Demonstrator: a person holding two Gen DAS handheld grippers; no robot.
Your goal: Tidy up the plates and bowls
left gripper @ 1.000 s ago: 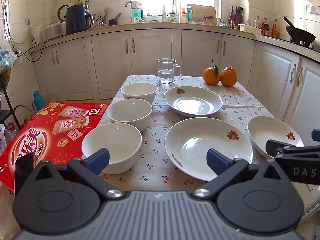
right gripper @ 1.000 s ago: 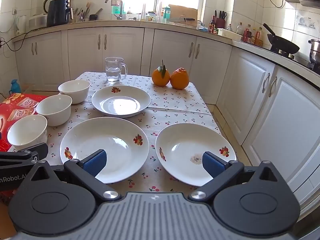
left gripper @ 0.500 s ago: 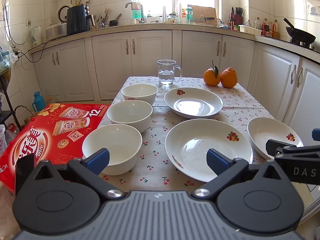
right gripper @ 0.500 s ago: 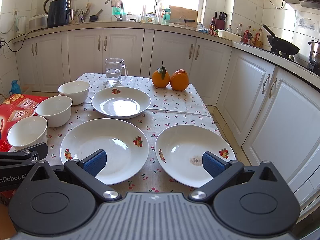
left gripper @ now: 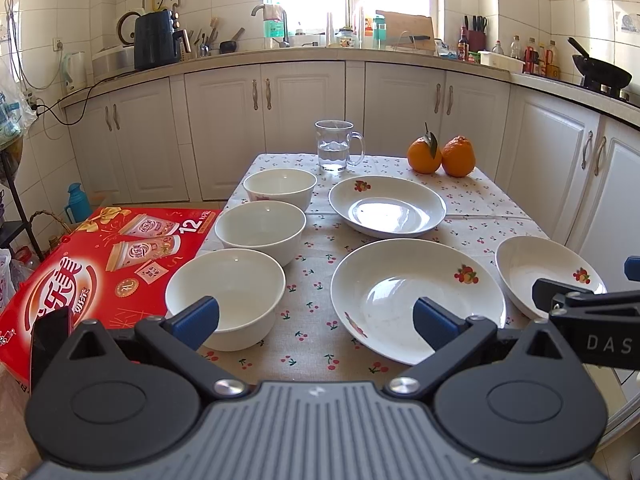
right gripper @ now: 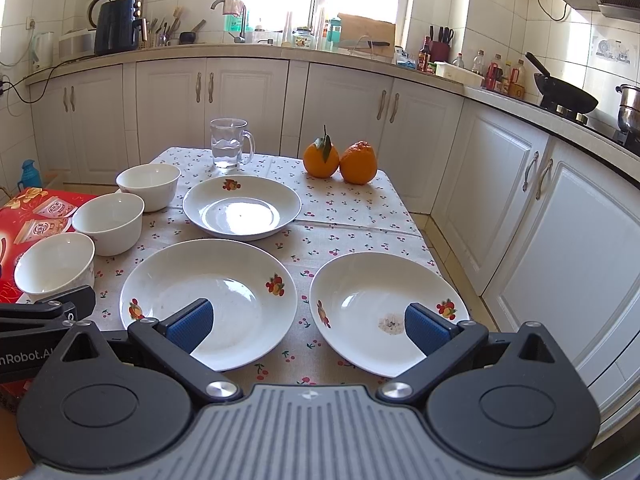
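Three white bowls stand in a row down the table's left side: near bowl [left gripper: 226,294], middle bowl [left gripper: 261,232], far bowl [left gripper: 280,186]. Three white fruit-print plates lie to their right: a large near plate [left gripper: 416,296], a far plate [left gripper: 387,206] and a right plate [right gripper: 386,310]. My left gripper [left gripper: 316,318] is open and empty, above the near table edge between the near bowl and the large plate. My right gripper [right gripper: 308,326] is open and empty, between the large plate [right gripper: 208,300] and the right plate.
A glass mug of water [left gripper: 335,145] and two oranges [left gripper: 440,156] stand at the table's far end. A red carton [left gripper: 92,256] lies left of the table. White cabinets [right gripper: 560,220] run along the right and back.
Both cameras have eased back and slightly down; the tableware sits a little lower in view. Both grippers stay open and nothing on the table has moved.
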